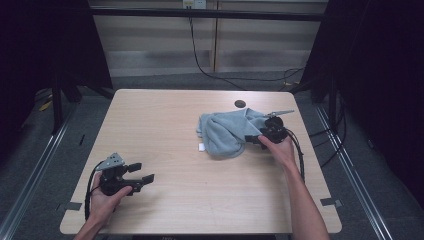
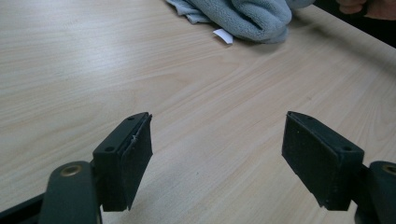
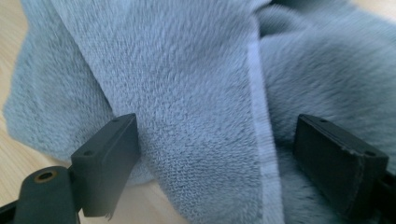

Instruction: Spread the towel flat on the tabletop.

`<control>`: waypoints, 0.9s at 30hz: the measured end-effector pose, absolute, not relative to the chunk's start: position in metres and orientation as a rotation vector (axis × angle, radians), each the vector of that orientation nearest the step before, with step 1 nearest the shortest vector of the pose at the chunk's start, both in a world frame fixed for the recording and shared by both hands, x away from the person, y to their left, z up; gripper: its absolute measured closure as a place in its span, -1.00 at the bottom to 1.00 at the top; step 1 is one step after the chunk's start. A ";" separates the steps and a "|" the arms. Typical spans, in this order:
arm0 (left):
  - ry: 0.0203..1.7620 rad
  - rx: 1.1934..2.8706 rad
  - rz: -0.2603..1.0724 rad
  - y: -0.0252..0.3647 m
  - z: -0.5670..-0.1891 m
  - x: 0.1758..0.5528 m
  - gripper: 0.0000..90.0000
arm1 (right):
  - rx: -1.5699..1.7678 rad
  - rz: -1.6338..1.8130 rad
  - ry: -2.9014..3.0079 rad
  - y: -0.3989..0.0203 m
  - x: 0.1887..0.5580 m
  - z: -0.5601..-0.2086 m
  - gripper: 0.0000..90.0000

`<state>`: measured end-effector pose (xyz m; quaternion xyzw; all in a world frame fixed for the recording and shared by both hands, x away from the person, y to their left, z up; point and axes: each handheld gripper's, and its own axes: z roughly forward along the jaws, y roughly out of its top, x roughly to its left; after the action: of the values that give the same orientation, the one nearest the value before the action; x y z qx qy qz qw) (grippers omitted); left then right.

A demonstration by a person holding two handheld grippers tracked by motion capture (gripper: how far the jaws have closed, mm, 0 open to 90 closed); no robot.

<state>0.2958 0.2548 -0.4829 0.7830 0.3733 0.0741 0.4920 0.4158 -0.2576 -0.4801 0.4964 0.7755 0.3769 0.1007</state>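
The table carried one work item: the towel, which lay bunched on the right half, toward the far edge, well apart from your left hand.

The towel was grey plush, folded over itself in loose layers. Judge it light, soft and limp: it would sag and drape when lifted, and it would not break or slip far in a firm pinch. A small white tag stuck out at its near-left edge.

Your right gripper sat at the towel's right side with its jaws spread wide. In the right gripper view a folded flap with a stitched hem lay between the jaws, but the pads did not press it; nothing was held.

Your left gripper rested at the near left over bare wood, jaws wide apart and empty.

Recommended hold: the hemmed edge or a corner, not the bulk. A pinch on the thick middle would likely gather several layers at once. Close fully on the hem, since thin cloth needs a tight bite.
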 end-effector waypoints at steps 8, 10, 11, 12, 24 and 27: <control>0.896 1.907 0.182 0.254 -0.483 0.295 -0.47 | 1.423 1.002 2.286 -0.247 0.410 -0.500 -0.24; 0.898 1.908 0.181 0.254 -0.483 0.295 -0.47 | 1.413 0.987 2.300 -0.247 0.409 -0.498 -0.10; 0.898 1.908 0.180 0.253 -0.483 0.295 -0.47 | 1.403 0.935 2.331 -0.245 0.406 -0.495 0.06; 0.891 1.905 0.175 0.253 -0.483 0.295 -0.47 | 1.398 0.938 2.345 -0.244 0.405 -0.495 0.14; 0.878 1.913 0.174 0.252 -0.483 0.295 -0.49 | 1.379 1.137 2.382 -0.230 0.376 -0.500 0.62; 0.881 1.912 0.172 0.252 -0.483 0.295 -0.49 | 1.348 1.189 2.413 -0.216 0.362 -0.502 0.65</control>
<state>0.2948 0.2516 -0.4831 0.7880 0.3632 0.0709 0.4920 0.3624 -0.2159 -0.5016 0.4470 0.8002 0.3943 0.0664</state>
